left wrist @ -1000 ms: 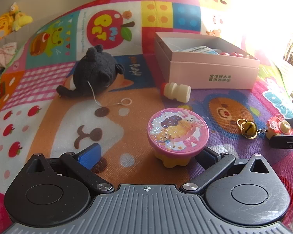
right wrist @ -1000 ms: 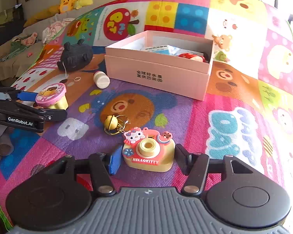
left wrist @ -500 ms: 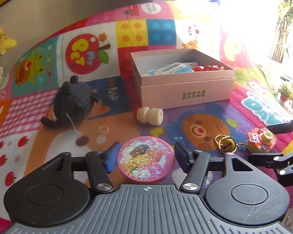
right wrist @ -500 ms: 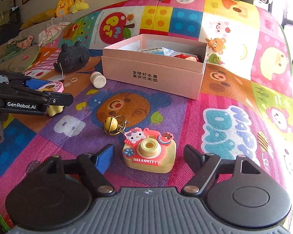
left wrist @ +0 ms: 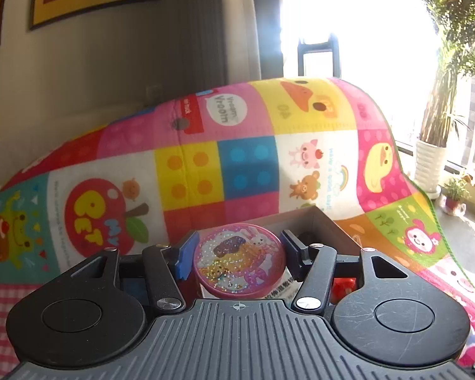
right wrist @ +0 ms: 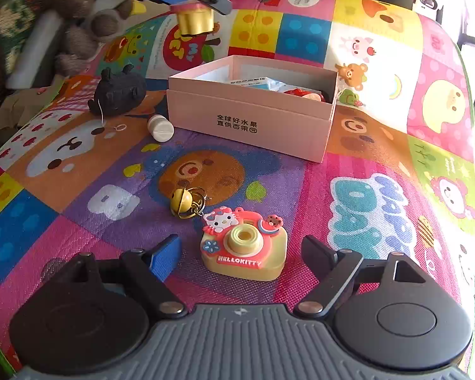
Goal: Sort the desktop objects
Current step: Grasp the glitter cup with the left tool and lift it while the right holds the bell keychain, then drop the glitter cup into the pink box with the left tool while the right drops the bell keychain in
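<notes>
Box [right wrist: 253, 117] holds packets; left gripper [left wrist: 237, 253] clamps glitter-lidded jar [left wrist: 239, 261].

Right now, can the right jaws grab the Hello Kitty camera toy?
Probably yes. The right gripper is open, with the camera toy on the mat between its jaws, nothing blocking. The bell lies just beyond.

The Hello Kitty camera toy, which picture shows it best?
The right wrist view. The Hello Kitty camera toy lies whole and sharp on the mat, between the open fingers of the right hand-held gripper. The left wrist view does not show it at all.
</notes>
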Demonstrator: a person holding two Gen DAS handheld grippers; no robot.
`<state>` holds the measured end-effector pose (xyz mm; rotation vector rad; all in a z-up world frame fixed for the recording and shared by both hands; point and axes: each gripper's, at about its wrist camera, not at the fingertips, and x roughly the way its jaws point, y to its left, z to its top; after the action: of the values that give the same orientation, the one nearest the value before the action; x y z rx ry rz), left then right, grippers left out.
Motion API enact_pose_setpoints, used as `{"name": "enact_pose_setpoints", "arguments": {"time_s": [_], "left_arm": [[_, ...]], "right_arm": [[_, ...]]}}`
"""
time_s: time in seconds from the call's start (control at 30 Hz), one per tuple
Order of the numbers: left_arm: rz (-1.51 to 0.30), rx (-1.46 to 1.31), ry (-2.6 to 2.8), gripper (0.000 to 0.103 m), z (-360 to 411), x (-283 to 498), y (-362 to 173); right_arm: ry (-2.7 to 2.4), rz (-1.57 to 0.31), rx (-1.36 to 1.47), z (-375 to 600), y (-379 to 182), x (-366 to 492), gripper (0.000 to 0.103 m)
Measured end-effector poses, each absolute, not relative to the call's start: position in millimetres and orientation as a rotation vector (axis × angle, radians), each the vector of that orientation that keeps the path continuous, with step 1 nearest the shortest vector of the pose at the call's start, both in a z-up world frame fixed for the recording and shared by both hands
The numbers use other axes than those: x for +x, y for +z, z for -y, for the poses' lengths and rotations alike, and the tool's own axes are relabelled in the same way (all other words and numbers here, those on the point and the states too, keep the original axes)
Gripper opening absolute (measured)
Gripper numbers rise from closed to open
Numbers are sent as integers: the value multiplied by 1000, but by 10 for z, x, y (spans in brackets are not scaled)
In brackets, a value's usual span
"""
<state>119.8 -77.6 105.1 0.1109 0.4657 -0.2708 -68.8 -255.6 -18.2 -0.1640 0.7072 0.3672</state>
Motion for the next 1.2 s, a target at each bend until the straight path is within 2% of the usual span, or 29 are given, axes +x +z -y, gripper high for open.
{"name": "enact_pose_setpoints", "arguments": {"time_s": [0.23,0.27,0.3,0.33,0.37,0.5,0.57,0.6,0.67,0.7,0.9,1.03,1.2], "left_arm": [[-604,58,-213,61,844,2245,632],[-613,44,-208,64,832,2282,591],[-618,22,-210,73,805,2284,569],[-615,2,-219,78,774,2264,564],[-606,-13,-226,83,740,2218,569],[-557,-31,-243,89,590,1833,703],[-525,-22,-260,95,524,1535,755],[-510,-11,-272,95,509,1377,769],[-487,18,-301,96,486,1051,775],[-477,36,-315,97,477,864,768],[-540,57,-324,101,318,107,509],[-640,30,-331,101,235,-124,221],[-661,17,-298,102,179,-251,0]], "right_arm": [[366,-716,-140,2583,-184,-658,83],[366,-718,-136,2585,-185,-653,83],[367,-718,-135,2586,-185,-651,83],[367,-718,-134,2586,-185,-651,83],[367,-718,-133,2585,-184,-650,83],[364,-717,-135,2584,-181,-651,83],[364,-711,-138,2579,-177,-659,76],[367,-706,-141,2575,-173,-670,73],[372,-696,-153,2566,-160,-695,59],[376,-694,-164,2553,-154,-704,57],[367,-702,-235,2525,72,-632,57],[390,-619,-235,2563,615,-564,57],[406,-508,-181,2468,1355,-291,57]]}}
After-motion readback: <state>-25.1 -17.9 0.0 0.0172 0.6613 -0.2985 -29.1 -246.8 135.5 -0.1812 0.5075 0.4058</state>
